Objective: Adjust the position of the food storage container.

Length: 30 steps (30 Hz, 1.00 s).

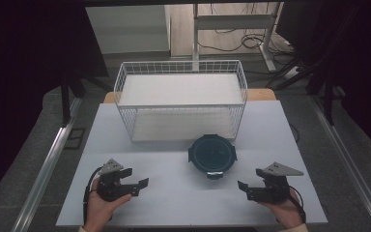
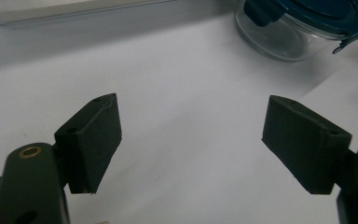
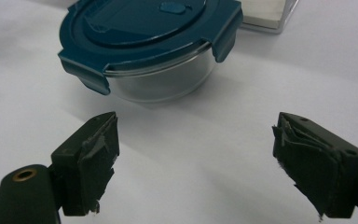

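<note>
A round glass container with a dark teal clip-on lid [image 1: 212,154] stands on the white table [image 1: 174,193], just in front of the wire basket [image 1: 181,99]. My left gripper [image 1: 137,186] rests low at the front left, open, nothing between its jaws. My right gripper [image 1: 249,189] sits at the front right, open and empty too. In the left gripper view the container [image 2: 303,28] is at the top right, well beyond the jaws. The right gripper view has the container [image 3: 151,44] close ahead, its lid clips folded down, and the worn pads [image 3: 95,158] apart from it.
The white wire basket holds a white liner and stands at the table's back. Metal rails [image 1: 48,164] run along both sides of the table. A desk frame and cables [image 1: 251,38] lie on the floor beyond.
</note>
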Motion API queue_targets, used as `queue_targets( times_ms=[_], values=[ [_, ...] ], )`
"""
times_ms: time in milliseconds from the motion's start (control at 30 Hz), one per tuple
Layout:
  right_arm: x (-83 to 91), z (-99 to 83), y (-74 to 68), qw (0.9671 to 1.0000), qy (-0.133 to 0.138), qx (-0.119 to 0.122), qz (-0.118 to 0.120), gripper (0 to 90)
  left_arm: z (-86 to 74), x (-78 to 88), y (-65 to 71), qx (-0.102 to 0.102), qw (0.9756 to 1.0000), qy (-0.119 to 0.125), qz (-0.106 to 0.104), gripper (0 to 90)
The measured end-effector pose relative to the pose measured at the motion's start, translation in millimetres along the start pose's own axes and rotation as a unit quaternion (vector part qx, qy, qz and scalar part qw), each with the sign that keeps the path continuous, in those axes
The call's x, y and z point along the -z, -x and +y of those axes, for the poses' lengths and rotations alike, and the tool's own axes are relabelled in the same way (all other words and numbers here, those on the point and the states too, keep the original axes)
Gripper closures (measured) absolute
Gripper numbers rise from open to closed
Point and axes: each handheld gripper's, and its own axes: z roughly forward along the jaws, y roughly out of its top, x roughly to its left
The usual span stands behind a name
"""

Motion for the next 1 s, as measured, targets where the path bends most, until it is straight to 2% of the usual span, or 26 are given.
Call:
queue_targets(
  times_ms=[133,233,300,400,700,1000],
  values=[
    [1.3,-0.7,-0.2,1.0000,-0.005,0.003,-0.002,14.6,-0.4,0.1,1.1,-0.007,1.0000,-0.004,0.002,19.6],
    [5.0,-0.1,0.0,1.0000,0.001,0.001,-0.003,16.9,-1.2,4.0,0.0,-0.005,1.0000,0.000,0.001,19.5],
    [6.8,0.6,2.1,1.0000,0.005,-0.007,-0.003,18.1,-1.5,6.4,-1.0,-0.003,1.0000,0.004,0.000,19.5],
    [6.4,-0.2,4.3,0.9999,0.000,-0.014,-0.006,18.8,-1.2,6.4,-1.3,-0.011,0.9999,0.001,-0.001,19.4],
    [9.2,3.0,0.3,1.0000,0.001,-0.005,-0.006,22.5,-1.8,7.2,1.5,-0.019,0.9998,-0.005,-0.003,19.4],
    [9.0,6.5,2.1,0.9999,0.000,-0.010,-0.011,23.7,-1.4,7.9,-0.6,-0.017,0.9998,-0.004,-0.006,19.4]
  ],
)
